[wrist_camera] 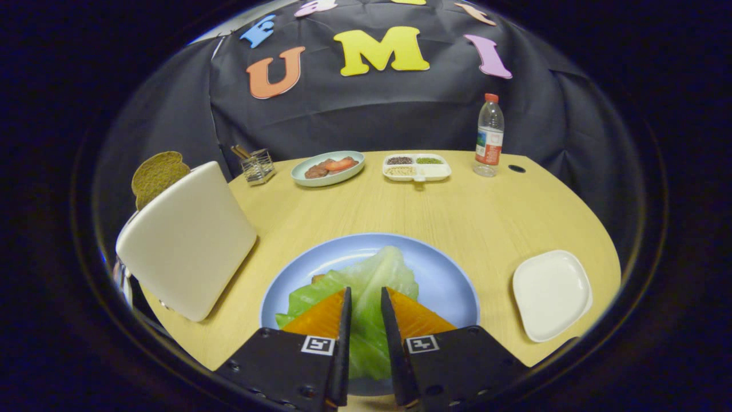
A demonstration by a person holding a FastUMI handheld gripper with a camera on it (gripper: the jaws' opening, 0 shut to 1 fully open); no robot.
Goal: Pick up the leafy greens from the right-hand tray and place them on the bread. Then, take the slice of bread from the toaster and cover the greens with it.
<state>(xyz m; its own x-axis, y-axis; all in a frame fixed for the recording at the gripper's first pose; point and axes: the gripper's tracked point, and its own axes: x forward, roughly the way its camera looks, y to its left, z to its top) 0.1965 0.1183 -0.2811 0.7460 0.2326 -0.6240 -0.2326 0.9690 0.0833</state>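
On the far side of the wooden table (457, 212) stand a wire utensil holder (257, 166), an oval dish of sliced meat (327, 167), a divided tray of seeds (416, 167) and a water bottle (489, 136), upright, red-capped.

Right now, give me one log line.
claw: over greens, gap narrow | greens: on blue plate | toaster: bread in | white tray

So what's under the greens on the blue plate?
A sliver of bread peeks out beside the leafy greens on the blue plate; the rest is covered. Gripper fingers straddle the leaf.
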